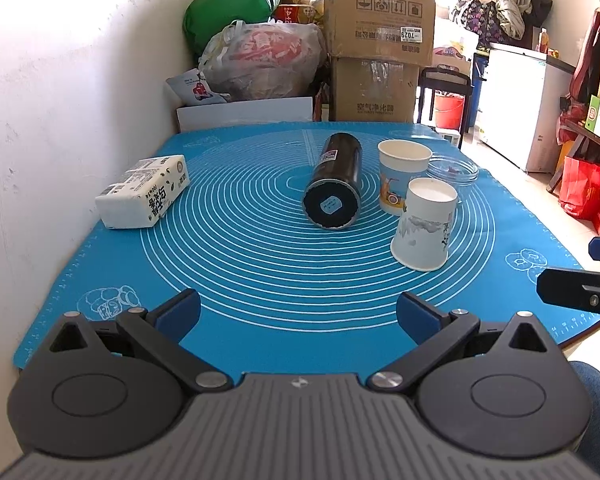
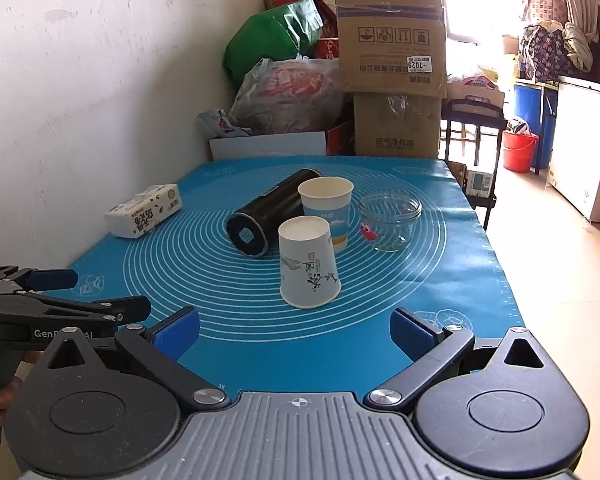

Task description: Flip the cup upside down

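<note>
A white paper cup with ink drawings point(image 1: 424, 226) point(image 2: 309, 268) stands upside down on the blue mat, mouth down. Behind it a paper cup with blue print point(image 1: 402, 174) point(image 2: 327, 208) stands upright, mouth up. My left gripper point(image 1: 298, 314) is open and empty, low over the mat's near edge, well short of both cups. My right gripper point(image 2: 294, 332) is open and empty, just in front of the upside-down cup. The right gripper also shows at the right edge of the left wrist view point(image 1: 580, 280). The left gripper also shows at the left edge of the right wrist view point(image 2: 56, 292).
A black cylindrical flask point(image 1: 334, 182) point(image 2: 270, 210) lies on its side left of the cups. A glass jar point(image 1: 452, 168) point(image 2: 390, 220) stands to their right. A tissue pack point(image 1: 144, 192) point(image 2: 144, 210) lies by the wall. Boxes and bags point(image 1: 380, 40) are stacked behind the table.
</note>
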